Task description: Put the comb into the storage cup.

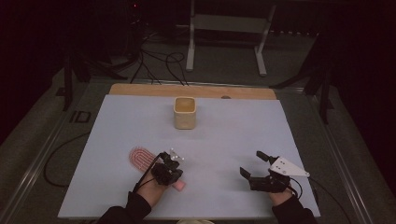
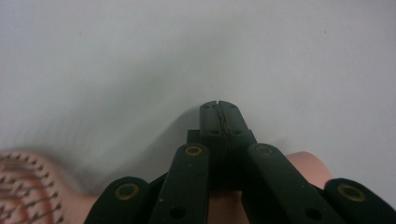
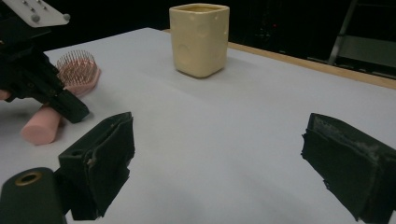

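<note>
The left gripper point(image 1: 164, 159) hovered with its jaws pressed together and empty over the handle of the pink hairbrush point(image 1: 141, 158), which lay at seven o'clock from the cream cup point(image 1: 185, 112), while the right gripper point(image 1: 252, 163) gaped wide, empty.

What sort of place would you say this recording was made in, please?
Probably a lab recording station: a white-covered table in a dark room, black cables trailing over the floor behind it, and a grey metal stand beyond.

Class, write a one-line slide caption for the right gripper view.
Open right gripper faces a cream cup; the left gripper is at a pink hairbrush.
</note>
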Tool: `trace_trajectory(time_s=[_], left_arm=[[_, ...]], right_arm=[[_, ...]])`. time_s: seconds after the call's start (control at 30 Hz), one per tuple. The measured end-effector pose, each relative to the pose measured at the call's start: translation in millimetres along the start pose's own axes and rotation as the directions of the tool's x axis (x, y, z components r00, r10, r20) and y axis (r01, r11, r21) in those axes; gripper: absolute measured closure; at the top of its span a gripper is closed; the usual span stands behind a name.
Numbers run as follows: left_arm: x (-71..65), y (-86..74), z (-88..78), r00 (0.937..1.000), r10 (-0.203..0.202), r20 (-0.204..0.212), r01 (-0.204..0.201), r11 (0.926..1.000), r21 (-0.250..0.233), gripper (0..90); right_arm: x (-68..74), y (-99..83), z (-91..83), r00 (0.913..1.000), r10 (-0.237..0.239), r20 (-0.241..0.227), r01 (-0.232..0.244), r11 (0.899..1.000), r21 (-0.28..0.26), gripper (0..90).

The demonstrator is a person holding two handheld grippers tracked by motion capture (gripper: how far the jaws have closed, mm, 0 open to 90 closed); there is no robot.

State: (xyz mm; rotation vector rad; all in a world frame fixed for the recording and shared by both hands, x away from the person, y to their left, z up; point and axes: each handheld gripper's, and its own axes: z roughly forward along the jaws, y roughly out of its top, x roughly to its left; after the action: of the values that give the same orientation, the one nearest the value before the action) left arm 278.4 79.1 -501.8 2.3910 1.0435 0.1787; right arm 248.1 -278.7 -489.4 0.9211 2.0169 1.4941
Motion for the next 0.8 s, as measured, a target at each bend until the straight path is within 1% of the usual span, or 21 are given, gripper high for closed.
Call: trace_trajectory(time_s=[0.1, 0.33, 0.47, 0.53, 0.57, 0.8], left_arm=[[-0.3, -6.2, -4.3, 1.0000, 0.000, -0.002, 0.000, 1.0000, 0.005, 90.0], [0.7, -18.5, -13.9, 0.9999, 0.011, -0.006, -0.011, 0.9996, 0.028, 90.0], [2.6, -24.6, -18.5, 1.0000, 0.000, -0.004, 0.001, 0.9995, 0.033, 90.0], [3.5, -27.1, -20.7, 1.0000, 0.000, -0.005, 0.000, 0.9992, 0.039, 90.0], [4.2, -28.3, -21.9, 1.0000, 0.006, -0.003, -0.005, 0.9990, 0.045, 90.0], [8.3, -39.1, -32.0, 0.9999, 0.009, -0.007, -0.008, 0.9970, 0.077, 90.0]], right_arm=[[0.0, -0.1, 0.1, 1.0000, 0.005, -0.002, -0.005, 1.000, 0.004, 9.0], [0.6, 0.3, 0.7, 1.0000, -0.002, -0.002, 0.002, 1.000, 0.002, 9.0], [0.4, -0.2, 1.0, 1.0000, 0.002, -0.005, -0.001, 1.000, 0.008, 9.0], [0.7, 0.1, 0.9, 1.0000, -0.001, -0.004, 0.001, 1.000, 0.004, 9.0], [0.7, 0.0, 1.1, 1.0000, 0.000, -0.004, 0.000, 1.000, 0.006, 9.0], [0.2, -0.4, 1.0, 1.0000, 0.004, -0.005, -0.004, 1.000, 0.009, 9.0]])
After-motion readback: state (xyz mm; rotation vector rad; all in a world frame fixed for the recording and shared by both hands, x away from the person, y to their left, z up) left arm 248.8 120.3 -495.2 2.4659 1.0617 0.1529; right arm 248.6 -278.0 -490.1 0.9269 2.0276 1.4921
